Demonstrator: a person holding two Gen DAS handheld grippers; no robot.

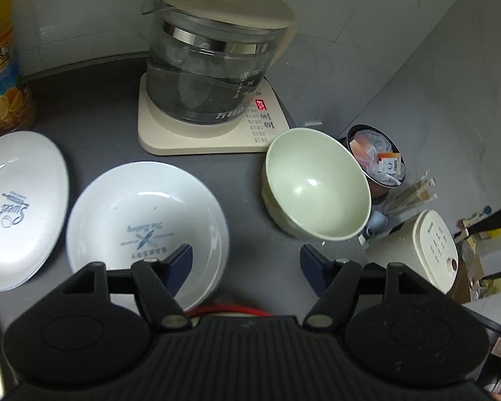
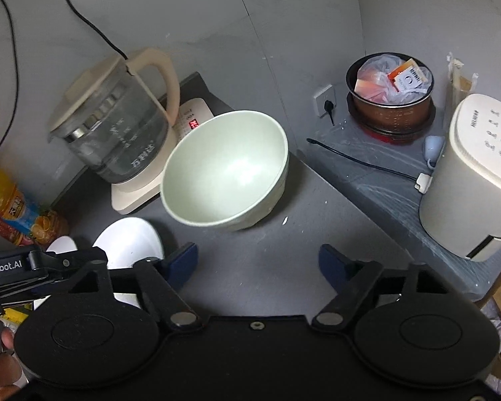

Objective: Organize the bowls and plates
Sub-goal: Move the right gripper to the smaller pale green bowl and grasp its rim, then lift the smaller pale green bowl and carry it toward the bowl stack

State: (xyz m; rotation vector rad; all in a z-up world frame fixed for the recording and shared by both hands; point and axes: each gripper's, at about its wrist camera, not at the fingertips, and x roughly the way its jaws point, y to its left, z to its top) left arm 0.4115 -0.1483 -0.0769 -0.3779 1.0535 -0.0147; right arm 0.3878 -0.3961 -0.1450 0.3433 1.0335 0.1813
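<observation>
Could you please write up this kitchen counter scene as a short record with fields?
surface: grey counter
dishes: two white printed plates, one at far left, one beside it; pale green bowl upright, empty, to the right
appliances: glass kettle holding water on its cream base, display lit; white rice cooker on a lower shelf
other: orange juice bottle; dark pot holding a plastic bag
left claw: open, empty, one finger over the nearer plate
right claw: open, empty, pointing toward the bowl
</observation>
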